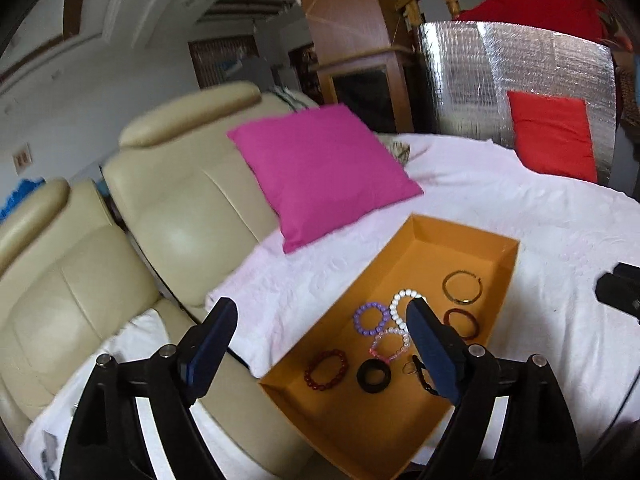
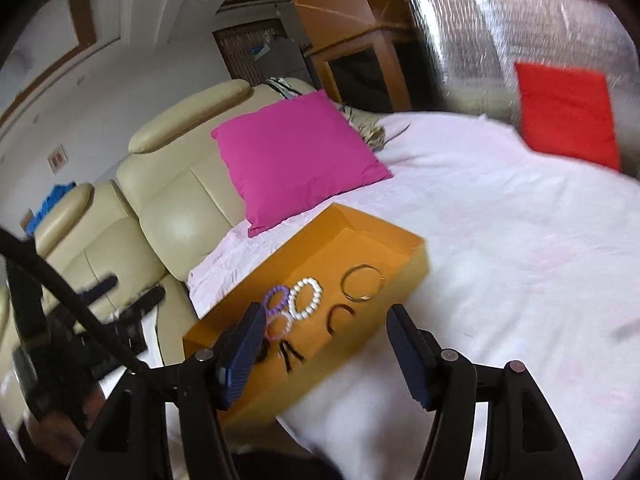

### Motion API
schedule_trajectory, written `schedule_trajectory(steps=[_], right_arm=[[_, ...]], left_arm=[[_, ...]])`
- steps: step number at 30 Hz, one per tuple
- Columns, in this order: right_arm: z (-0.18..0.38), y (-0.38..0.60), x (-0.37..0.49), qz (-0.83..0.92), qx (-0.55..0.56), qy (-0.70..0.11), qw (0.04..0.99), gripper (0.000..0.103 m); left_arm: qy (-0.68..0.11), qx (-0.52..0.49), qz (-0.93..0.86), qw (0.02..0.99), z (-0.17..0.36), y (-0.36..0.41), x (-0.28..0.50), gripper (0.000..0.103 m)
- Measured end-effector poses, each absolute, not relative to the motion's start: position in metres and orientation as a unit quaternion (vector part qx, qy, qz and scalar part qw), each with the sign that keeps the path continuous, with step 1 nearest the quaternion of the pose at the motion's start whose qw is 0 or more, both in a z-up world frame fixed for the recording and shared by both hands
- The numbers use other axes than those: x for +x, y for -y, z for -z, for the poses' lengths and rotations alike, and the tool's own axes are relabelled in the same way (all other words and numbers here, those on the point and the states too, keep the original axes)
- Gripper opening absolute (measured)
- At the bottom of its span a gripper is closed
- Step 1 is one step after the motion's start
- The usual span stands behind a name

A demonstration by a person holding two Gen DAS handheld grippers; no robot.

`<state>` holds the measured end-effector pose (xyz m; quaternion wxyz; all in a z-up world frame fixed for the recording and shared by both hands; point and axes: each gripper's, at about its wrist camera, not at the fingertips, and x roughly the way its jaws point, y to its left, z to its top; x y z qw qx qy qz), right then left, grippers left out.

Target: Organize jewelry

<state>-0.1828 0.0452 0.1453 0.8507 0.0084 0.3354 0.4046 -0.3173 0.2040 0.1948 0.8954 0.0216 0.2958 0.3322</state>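
Looking from left wrist: left tongs [image 1: 320, 324] stand wide open and hold nothing.
Box: orange box [image 1: 400, 432] lies on the white bed cover [image 1: 520, 208], beside the pink cushion [image 1: 320, 172].
Jewelry: purple bracelet [image 1: 371, 318], red bead bracelet [image 1: 326, 370] and gold bangle [image 1: 462, 287] lie inside.
Right wrist: right tongs [image 2: 326, 320] are open and empty above the box's near wall.
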Motion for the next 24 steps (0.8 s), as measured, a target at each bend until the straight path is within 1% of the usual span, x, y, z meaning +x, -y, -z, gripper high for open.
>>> schedule_trajectory(steps=[7, 10, 12, 16, 24], right_arm=[[-0.188, 0.011, -0.246, -0.398, 0.015, -0.305, 0.865, 0.068], [-0.204, 0.024, -0.273, -0.390, 0.004, -0.283, 0.876, 0.076], [-0.212, 0.031, -0.289, -0.389, 0.002, -0.272, 0.880, 0.076], [-0.221, 0.038, -0.310, -0.373, -0.009, -0.259, 0.891, 0.076], [-0.222, 0.032, -0.328, -0.367, -0.023, -0.263, 0.892, 0.076]], left_arm=[[-0.266, 0.028, -0.302, 0.915, -0.233, -0.156, -0.356, 0.087], [-0.252, 0.034, -0.304, 0.918, -0.244, -0.142, -0.371, 0.087], [-0.242, 0.034, -0.302, 0.921, -0.251, -0.136, -0.380, 0.087], [-0.238, 0.032, -0.298, 0.924, -0.261, -0.127, -0.393, 0.087], [-0.238, 0.039, -0.300, 0.923, -0.268, -0.121, -0.407, 0.087]])
